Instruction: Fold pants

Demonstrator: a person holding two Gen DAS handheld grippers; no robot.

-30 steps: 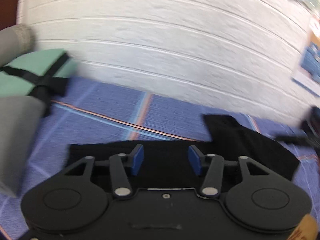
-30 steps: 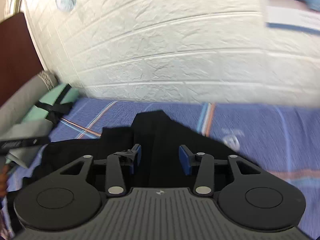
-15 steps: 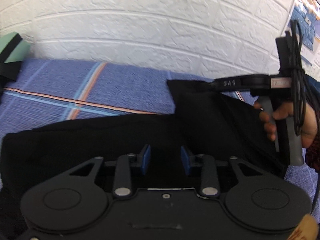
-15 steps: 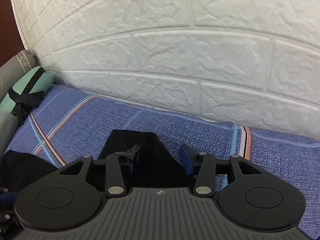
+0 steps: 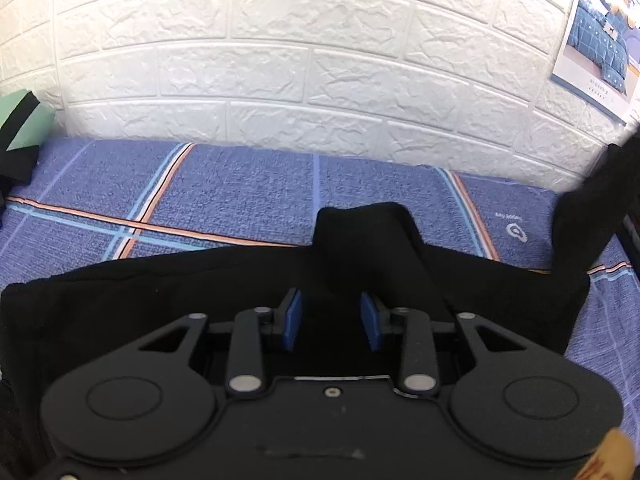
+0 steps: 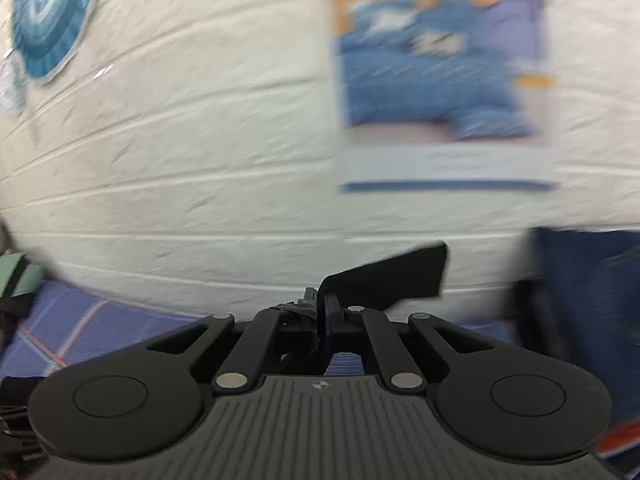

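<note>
Pants (image 5: 168, 304), black, lay spread across the blue plaid bed (image 5: 240, 192) below a white brick wall (image 5: 280, 60) with a poster (image 5: 596, 36). Left gripper (image 5: 330, 322) hovered open above them; right gripper (image 6: 320, 314) pinched a lifted corner.

The left wrist camera is looking low over the black pants (image 5: 200, 304) at 6 o'clock toward the white brick wall (image 5: 280, 60) at 12. The right wrist camera is tilting higher, facing the same wall (image 6: 180, 160) closely, blurred.
</note>
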